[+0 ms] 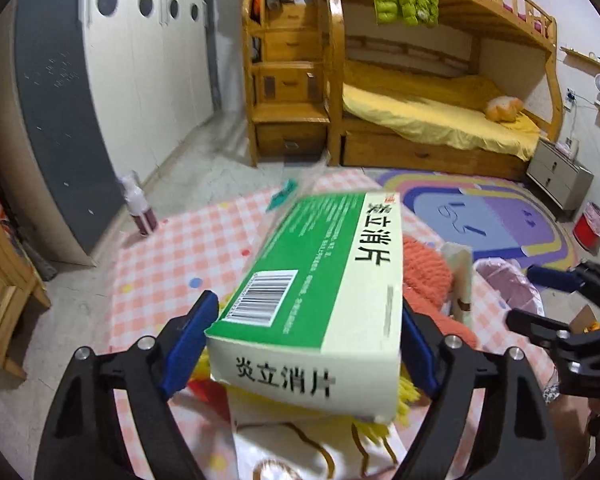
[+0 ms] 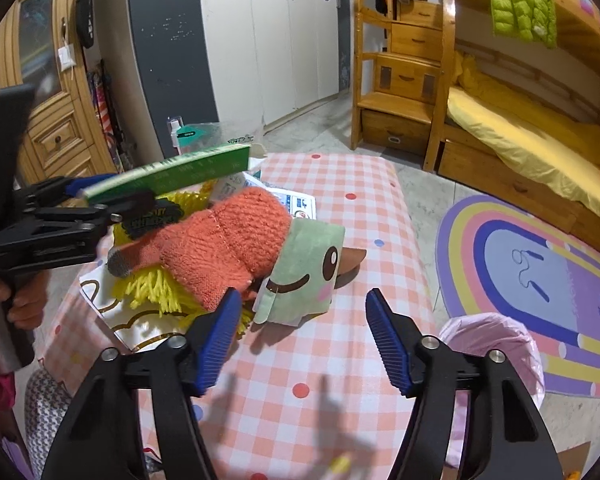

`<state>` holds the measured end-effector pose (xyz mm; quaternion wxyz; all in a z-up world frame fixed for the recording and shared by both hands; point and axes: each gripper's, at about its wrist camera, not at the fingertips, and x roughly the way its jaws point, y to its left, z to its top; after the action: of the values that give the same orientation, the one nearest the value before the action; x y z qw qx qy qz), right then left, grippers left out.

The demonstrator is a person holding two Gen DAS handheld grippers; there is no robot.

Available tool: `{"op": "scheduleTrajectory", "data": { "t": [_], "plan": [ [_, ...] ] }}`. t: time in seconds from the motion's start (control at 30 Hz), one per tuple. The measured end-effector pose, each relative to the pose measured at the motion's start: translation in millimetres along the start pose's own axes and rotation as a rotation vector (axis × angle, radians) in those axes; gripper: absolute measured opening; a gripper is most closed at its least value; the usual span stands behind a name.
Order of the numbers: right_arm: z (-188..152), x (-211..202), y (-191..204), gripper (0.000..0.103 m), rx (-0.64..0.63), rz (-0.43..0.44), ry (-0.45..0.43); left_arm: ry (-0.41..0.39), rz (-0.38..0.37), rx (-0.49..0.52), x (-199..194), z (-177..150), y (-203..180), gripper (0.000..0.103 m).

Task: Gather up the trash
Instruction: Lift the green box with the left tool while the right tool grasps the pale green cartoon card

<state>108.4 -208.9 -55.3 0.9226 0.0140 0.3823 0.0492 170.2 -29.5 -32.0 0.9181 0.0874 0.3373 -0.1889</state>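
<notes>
One green-and-cream medicine box (image 1: 316, 300), barcode and black Chinese print on it, sits lifted off the counter (image 2: 340, 184) between the left gripper (image 1: 304, 344) blue pads, which clamp its sides. Right gripper (image 2: 300, 344) stands part open, nothing between its pads, over checked cloth just beside an orange glove (image 2: 228, 240). Pink-lined bin (image 2: 496, 344) at right, contents not visible.

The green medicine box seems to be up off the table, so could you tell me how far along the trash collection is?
Done: nothing visibly binned yet. In hand: the left gripper holds the green medicine box in its jaws above the table. Left: dropping it into the pink-lined bin, and the papers still under the toys; the right gripper is open.
</notes>
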Motion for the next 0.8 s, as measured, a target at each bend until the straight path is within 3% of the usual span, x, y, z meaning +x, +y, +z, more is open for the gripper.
{"op": "scheduleTrajectory", "data": {
  "t": [0.17, 0.37, 0.47, 0.53, 0.6, 0.8],
  "plan": [
    [3.7, 8.1, 6.0, 0.056, 0.014, 0.004, -0.016, -0.038, 0.052, -0.002, -24.2, -5.0, -8.4, 0.077],
    [11.7, 36.1, 12.5, 0.055, 0.032, -0.030, 0.011, 0.019, 0.033, -0.027, -19.9, -24.8, -10.4, 0.081],
    [10.7, 49.0, 7.0, 0.036, 0.064, -0.040, 0.058, 0.031, 0.015, -0.046, -19.0, -32.4, -8.4, 0.083],
    [7.9, 50.2, 2.9, 0.016, 0.086, -0.023, 0.076, 0.039, 0.004, -0.052, -18.7, -34.6, -7.0, 0.084],
    [4.3, 45.2, 3.3, 0.008, 0.075, -0.037, 0.072, 0.043, -0.005, -0.060, -18.4, -36.2, -6.0, 0.088],
    [-6.8, 17.2, -1.0, 0.003, 0.050, -0.043, 0.030, 0.053, -0.020, -0.068, -15.9, -40.8, -9.1, 0.096]
  ]
}}
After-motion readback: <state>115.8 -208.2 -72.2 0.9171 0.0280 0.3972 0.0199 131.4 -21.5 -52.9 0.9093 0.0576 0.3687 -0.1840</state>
